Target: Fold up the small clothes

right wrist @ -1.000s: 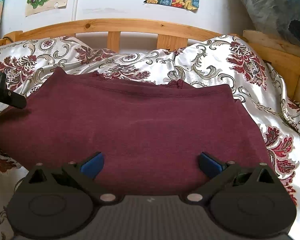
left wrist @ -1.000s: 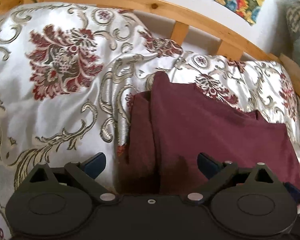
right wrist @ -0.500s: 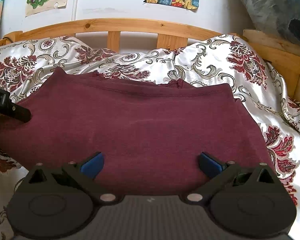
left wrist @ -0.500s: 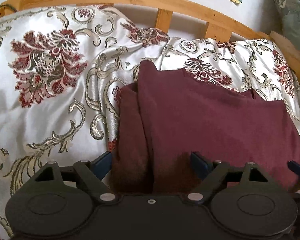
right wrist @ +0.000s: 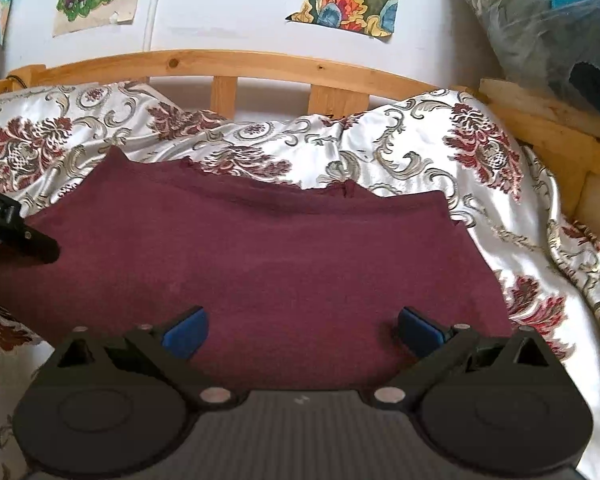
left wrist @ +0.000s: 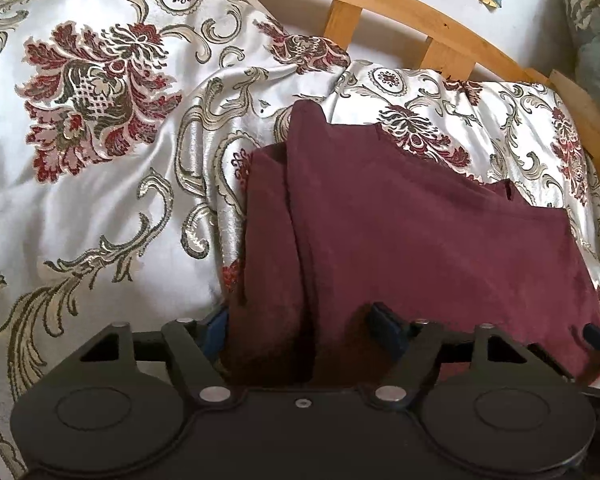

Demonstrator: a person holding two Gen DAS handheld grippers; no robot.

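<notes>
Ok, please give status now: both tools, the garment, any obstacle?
Left tool open, astride maroon garment left edge. Right tool open over near hem. Garment flat on floral bedspread. Nothing in the way.

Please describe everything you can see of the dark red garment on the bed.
The maroon garment looks like soft, matte knit fabric, plain, without print. It lies flat on the patterned bedspread, already folded: in the left wrist view a narrower layer shows under its left edge. A stitched hem runs along the far edge, with a small tab near the far right corner. The left gripper straddles the near left edge, jaws open. The right gripper is open at the near edge.
</notes>
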